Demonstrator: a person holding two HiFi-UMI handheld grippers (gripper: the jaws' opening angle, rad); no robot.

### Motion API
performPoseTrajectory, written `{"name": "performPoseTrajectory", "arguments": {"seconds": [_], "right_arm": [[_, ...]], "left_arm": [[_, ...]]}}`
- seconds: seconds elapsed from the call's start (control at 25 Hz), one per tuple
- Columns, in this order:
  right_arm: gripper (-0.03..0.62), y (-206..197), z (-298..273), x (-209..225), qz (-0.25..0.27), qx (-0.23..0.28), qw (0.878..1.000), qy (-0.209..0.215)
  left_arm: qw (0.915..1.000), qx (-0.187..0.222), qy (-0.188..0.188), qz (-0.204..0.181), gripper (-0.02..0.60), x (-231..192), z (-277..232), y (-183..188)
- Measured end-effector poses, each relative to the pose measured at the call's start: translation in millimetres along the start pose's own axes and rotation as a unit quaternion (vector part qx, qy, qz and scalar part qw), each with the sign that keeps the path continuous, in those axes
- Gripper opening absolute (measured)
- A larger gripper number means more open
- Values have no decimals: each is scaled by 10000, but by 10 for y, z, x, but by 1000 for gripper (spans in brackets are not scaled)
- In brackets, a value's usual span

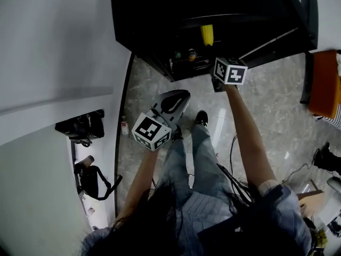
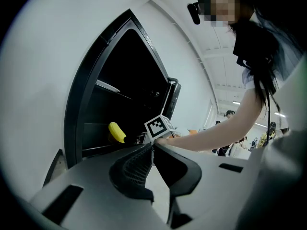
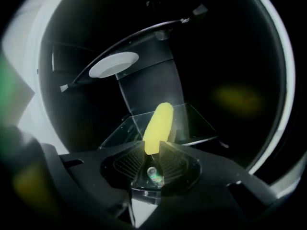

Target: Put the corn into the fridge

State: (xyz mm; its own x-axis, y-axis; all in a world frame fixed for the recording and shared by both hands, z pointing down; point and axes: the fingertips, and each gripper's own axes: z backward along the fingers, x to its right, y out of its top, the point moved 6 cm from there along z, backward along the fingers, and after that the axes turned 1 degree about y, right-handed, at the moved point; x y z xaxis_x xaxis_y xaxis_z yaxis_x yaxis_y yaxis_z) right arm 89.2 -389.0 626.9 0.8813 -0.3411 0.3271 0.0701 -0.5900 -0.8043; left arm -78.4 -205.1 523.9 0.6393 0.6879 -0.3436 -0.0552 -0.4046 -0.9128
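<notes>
The yellow corn (image 3: pixel 159 123) rises over a glass shelf (image 3: pixel 199 128) inside the dark open fridge (image 1: pixel 160 15). My right gripper (image 3: pixel 154 150) is shut on its near end. In the head view the corn (image 1: pixel 206 34) shows just beyond the right gripper's marker cube (image 1: pixel 230 71), at the fridge opening. From the left gripper view, the corn (image 2: pixel 116 132) appears inside the fridge on the left. My left gripper (image 1: pixel 183 96) hangs back over the floor, pointing toward the fridge. Its jaws (image 2: pixel 152 146) meet at the tips with nothing between them.
A white oval plate (image 3: pixel 114 64) lies on an upper fridge shelf. Small containers (image 1: pixel 185 54) sit low in the fridge. An orange object (image 1: pixel 325 84) stands at the right, bags (image 1: pixel 85 127) lie by the left wall, and cables (image 1: pixel 233 148) run over the marble floor.
</notes>
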Motion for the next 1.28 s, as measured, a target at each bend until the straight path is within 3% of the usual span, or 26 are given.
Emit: {"name": "performPoseTrajectory", "arguments": {"seconds": [0.52,0.92,1.28], "right_arm": [[89,72,-127,-212,244,-110,9996,132],[72,195,391,-421,-105,96,9996,259],[61,286,1249,-873,-196,430,9987,189]], "left_arm": [[10000,11,95,-4,8,-9,100,9],[9999,107,73,-80,8,71,250,195],[9995,269,-116,-94,9,329,468,428]]}}
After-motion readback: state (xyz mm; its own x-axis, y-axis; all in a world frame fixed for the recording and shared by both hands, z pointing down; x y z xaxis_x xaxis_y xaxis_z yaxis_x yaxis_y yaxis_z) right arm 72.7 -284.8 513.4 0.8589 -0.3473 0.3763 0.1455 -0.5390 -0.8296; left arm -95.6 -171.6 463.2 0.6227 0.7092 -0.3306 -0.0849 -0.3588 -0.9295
